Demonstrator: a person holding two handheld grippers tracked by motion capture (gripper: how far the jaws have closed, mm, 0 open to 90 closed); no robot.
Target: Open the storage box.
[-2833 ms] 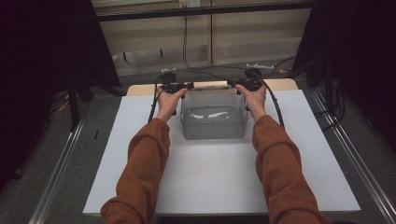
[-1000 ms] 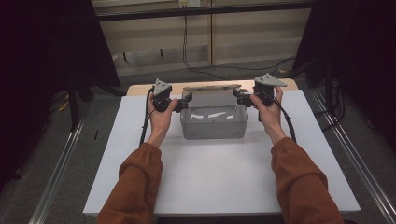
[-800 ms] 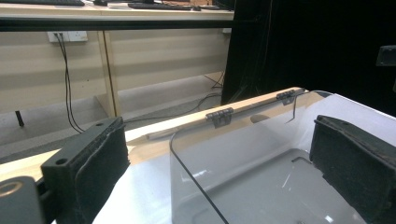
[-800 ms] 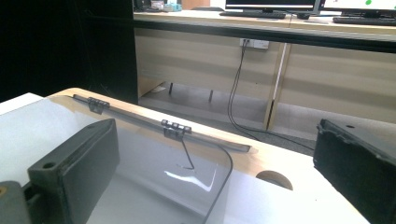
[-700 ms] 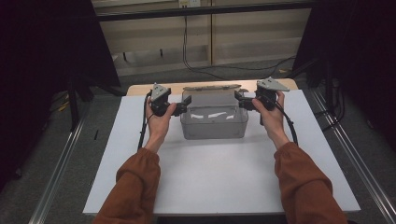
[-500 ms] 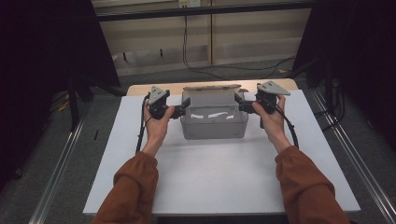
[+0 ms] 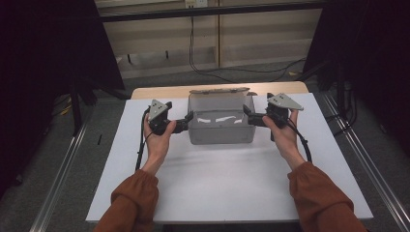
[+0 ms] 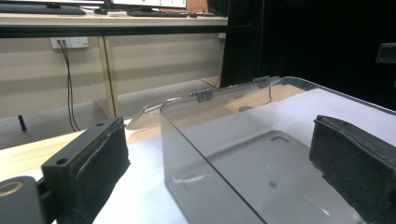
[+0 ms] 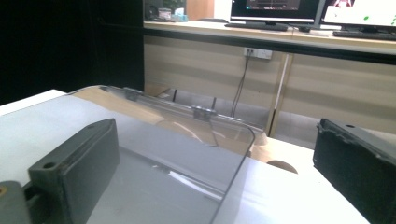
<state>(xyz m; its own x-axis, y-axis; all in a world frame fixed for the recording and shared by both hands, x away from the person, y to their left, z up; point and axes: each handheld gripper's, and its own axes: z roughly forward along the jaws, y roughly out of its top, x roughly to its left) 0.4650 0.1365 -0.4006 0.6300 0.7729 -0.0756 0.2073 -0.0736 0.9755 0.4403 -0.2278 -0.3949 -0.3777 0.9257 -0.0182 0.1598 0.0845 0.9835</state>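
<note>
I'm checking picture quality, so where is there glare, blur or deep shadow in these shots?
High view: white glare streaks on the clear box, dark surroundings. Left gripper view: near jaws soft, box wall reflective. Right gripper view: bright monitors upper right, black upper left.

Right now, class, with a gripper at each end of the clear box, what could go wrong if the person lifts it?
1. Each gripper, left and right, stands open astride one thin side wall of the clear plastic box; smooth plastic could slip between the pads.
2. The hinged lid is open at the back and might swing or tip the box.
</note>
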